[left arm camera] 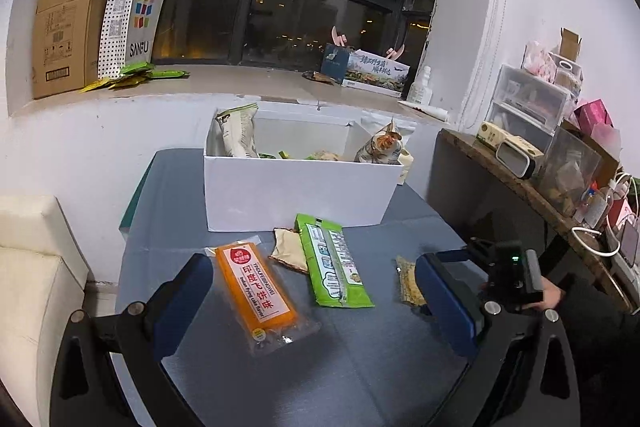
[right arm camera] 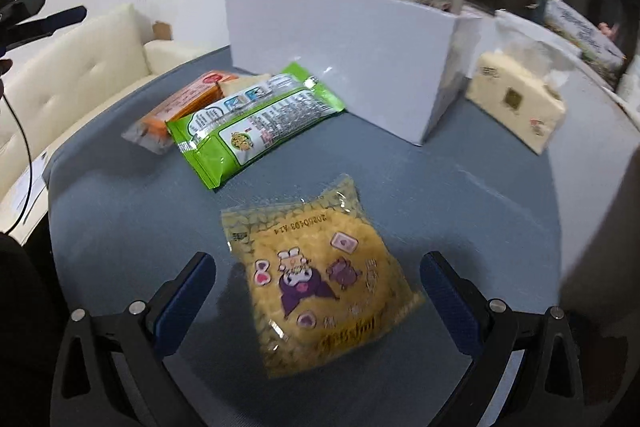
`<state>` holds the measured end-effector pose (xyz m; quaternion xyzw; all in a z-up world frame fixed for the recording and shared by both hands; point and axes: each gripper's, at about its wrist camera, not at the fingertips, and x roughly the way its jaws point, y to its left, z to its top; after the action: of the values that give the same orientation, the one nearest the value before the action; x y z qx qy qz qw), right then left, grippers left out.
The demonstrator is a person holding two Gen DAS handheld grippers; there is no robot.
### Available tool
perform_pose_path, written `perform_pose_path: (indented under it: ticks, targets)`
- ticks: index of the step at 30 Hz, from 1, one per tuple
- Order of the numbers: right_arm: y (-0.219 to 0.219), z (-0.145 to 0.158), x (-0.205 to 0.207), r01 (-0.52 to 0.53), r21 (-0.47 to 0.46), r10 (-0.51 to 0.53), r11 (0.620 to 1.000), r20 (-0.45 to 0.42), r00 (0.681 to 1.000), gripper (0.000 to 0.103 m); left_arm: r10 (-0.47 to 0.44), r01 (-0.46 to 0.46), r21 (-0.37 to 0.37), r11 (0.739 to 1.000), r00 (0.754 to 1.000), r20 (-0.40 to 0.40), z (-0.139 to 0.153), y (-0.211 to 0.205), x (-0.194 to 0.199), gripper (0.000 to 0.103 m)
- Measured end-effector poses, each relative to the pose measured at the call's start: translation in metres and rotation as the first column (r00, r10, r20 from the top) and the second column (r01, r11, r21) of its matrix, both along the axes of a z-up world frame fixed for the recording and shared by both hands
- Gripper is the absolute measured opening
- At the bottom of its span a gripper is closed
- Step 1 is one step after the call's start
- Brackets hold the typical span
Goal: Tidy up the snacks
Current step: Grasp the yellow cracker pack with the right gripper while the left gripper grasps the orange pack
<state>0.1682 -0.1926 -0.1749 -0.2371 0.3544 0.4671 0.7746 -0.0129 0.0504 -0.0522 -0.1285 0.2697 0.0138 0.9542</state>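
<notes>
Your left claw (left arm camera: 314, 301) hangs spread wide and empty over the blue-grey bench (left arm camera: 360, 367); between its fingers lies the orange packet (left arm camera: 256, 289), its red and white label reading "Indian flying cake flavor" under Chinese characters; just right of it a green packet (left arm camera: 334, 263) lies back-side up, showing small print and a barcode, overlapping a small beige packet (left arm camera: 287, 249); beyond them the white box (left arm camera: 296, 193) stands at the far side with several snack bags upright inside. Your right claw (right arm camera: 316, 299) is also wide apart and grips nothing; a yellow packet (right arm camera: 320, 295) with a purple cartoon figure and an upside-down printed date code rests flat between its fingers; on the far sill a bag (left arm camera: 136, 15) reads "SANFU".
</notes>
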Motion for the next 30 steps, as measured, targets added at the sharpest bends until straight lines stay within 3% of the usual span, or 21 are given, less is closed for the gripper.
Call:
perform_pose_path:
  ticks: [5, 8, 9, 10, 19, 26, 30]
  targets:
    - [0.006, -0.01, 0.015, -0.015, -0.028, 0.013, 1.0, -0.065, 0.998, 0.103, 0.0, 0.0, -0.01, 1.0, 1.0, 0.003, -0.002, -0.003, 0.001, 0.103]
    - [0.009, -0.012, 0.013, -0.013, -0.055, 0.01, 0.998, -0.051, 0.999, 0.103, 0.005, -0.005, -0.003, 1.0, 1.0, -0.011, -0.005, -0.005, 0.002, 0.103]
    - [0.009, -0.012, 0.012, -0.007, -0.053, 0.004, 0.999, -0.046, 0.999, 0.098, 0.01, -0.01, -0.001, 1.0, 1.0, -0.016, -0.007, -0.005, 0.003, 0.103]
    - [0.009, -0.011, 0.011, -0.001, -0.042, -0.001, 0.999, -0.051, 0.999, 0.079, 0.012, -0.012, -0.004, 1.0, 1.0, -0.022, -0.008, -0.004, 0.004, 0.103]
    - [0.002, 0.002, 0.0, 0.076, 0.026, -0.073, 0.997, -0.088, 0.993, 0.078, 0.066, -0.067, -0.008, 0.998, 0.992, -0.105, -0.034, 0.011, 0.031, 0.103]
    - [-0.013, 0.029, -0.017, 0.142, 0.126, -0.133, 0.982, -0.075, 0.988, 0.078, 0.129, -0.14, -0.023, 0.99, 0.954, -0.272, -0.086, 0.036, 0.085, 0.103]
    - [-0.02, 0.044, -0.03, 0.178, 0.186, -0.167, 0.966, -0.072, 0.983, 0.078, 0.169, -0.176, 0.011, 0.984, 0.925, -0.34, -0.114, 0.042, 0.112, 0.103]
